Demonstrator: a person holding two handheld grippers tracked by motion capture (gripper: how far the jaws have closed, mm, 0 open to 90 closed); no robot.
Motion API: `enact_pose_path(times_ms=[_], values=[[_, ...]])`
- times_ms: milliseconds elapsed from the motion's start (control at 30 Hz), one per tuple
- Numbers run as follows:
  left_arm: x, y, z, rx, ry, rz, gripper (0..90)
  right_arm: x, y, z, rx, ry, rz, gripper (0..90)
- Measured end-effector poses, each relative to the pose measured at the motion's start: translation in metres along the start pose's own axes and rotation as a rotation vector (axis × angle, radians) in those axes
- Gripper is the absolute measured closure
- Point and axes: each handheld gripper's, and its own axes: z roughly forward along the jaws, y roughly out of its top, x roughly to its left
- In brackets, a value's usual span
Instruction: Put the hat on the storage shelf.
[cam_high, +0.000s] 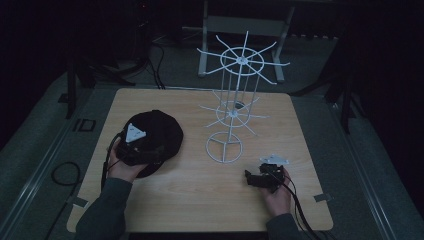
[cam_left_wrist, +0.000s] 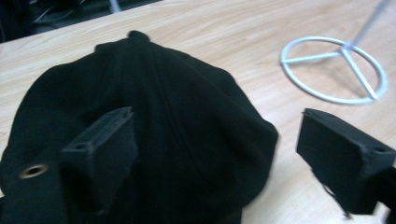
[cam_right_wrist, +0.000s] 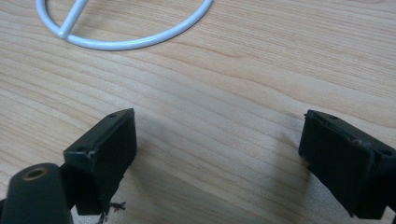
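Black cap lies on the wooden counter, left of centre in the high view, its crown bulging up. In my left gripper view the cap spreads across the lower left and middle of the frame, with a small brass eyelet at the far left edge. My left hand-held gripper hovers over the near side of the cap with its jaws spread wide; one jaw sits in front of the dark fabric, the other is off the cap's right edge over bare wood, and I cannot tell whether either touches it.

Right of the cap, at mid-frame in the high view, stands a white wire rack with two tiers of spokes and a ring base; that ring appears at the upper right of my left gripper view.

My right hand-held gripper rests low near the counter at the lower right, well apart from the cap, jaws spread with bare wood between them. The ring base curves across the top left of its view.
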Motion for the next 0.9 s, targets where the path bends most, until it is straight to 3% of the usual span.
enact_pose_path(times_ms=[67,133,200,367,467,567,733,900], values=[[0.003,0.006,0.01,0.015,0.016,-0.043,3.4,0.0,0.0,0.0,0.0,0.0,0.001,11.0],[0.004,0.008,0.014,0.025,0.019,-0.056,2.5,0.0,0.0,0.0,0.0,0.0,0.001,11.0],[0.002,0.012,0.024,0.052,0.054,-0.075,2.0,0.0,0.0,0.0,0.0,0.0,0.001,11.1],[0.001,0.016,0.036,0.073,0.076,-0.088,2.0,0.0,0.0,0.0,0.0,0.001,0.0,11.1],[-0.001,0.018,0.045,0.103,0.131,-0.11,2.0,0.0,0.0,0.0,0.0,0.002,-0.002,11.0],[-0.002,0.019,0.05,0.111,0.154,-0.124,2.0,0.0,0.0,0.0,0.001,0.002,-0.002,11.0],[-0.01,0.022,0.06,0.144,0.199,-0.107,2.0,0.0,0.0,0.0,0.0,0.002,-0.002,11.1],[-0.008,0.018,0.062,0.18,0.235,-0.111,2.3,0.0,0.0,0.0,0.001,0.002,-0.002,11.1]])
